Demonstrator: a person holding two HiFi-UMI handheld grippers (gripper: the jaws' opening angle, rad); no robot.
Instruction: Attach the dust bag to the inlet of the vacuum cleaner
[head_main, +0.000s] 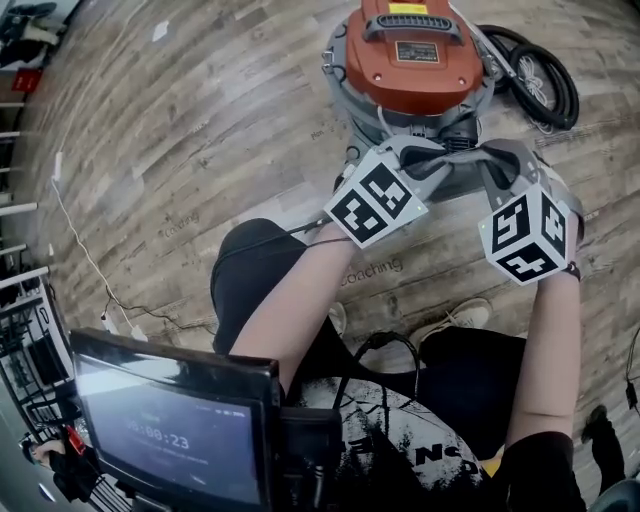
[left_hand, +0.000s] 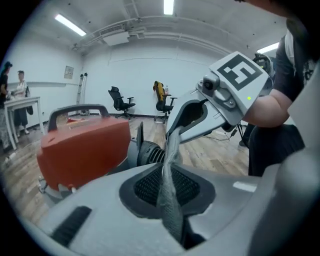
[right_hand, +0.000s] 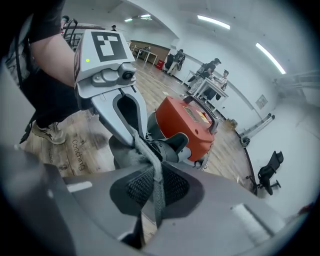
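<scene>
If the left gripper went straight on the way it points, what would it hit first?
Probably the right gripper, gripping the same dust bag edge; the vacuum's inlet sits close beside.

Both bare forearms reached forward and downward, the left forearm slanting inward, the right forearm nearly straight ahead. The left gripper and right gripper angled toward each other, tips close together. Each gripper's fingers were closed, pinching an edge of the grey dust bag stretched between them.
</scene>
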